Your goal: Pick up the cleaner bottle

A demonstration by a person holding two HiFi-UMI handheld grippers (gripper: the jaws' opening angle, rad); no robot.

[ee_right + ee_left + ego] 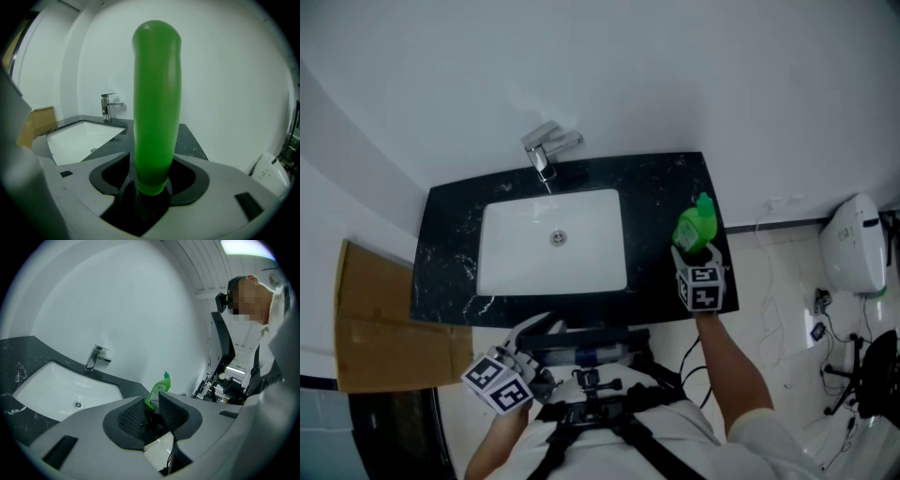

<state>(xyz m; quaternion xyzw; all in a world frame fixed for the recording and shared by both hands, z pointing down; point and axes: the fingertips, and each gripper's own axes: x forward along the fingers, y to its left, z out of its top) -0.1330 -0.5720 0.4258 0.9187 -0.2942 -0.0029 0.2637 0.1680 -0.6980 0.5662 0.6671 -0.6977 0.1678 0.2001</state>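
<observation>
Right tool (150, 187) clamped on cleaner bottle (155, 103) at right end of bench (675, 187); grasp done, lift-off unclear; left tool (151, 413) jaws apart, empty.

The sink (525, 248) lies in the counter (450, 253), faucet (546, 150) behind it, cleaner bottle (696, 228) to its right.

- A plain white wall (628, 66) fills the head view from 10 to 2 o'clock.
- A black, white-veined stone countertop (450, 244) lies at the centre, against that wall.
- A white rectangular sink basin (525, 253) is sunk into it, with a chrome lever tap (546, 150) at the basin's 12 o'clock.
- A flat brown cardboard sheet (380, 328) sits at 8 o'clock.
- The pale tiled floor (787, 309) shows at 4 o'clock, with a white rounded plastic unit (853, 246) and dark cables (820, 314) at 3 o'clock.
- A bright ceiling light panel (243, 246) glows at 1 o'clock in the left gripper view.
</observation>
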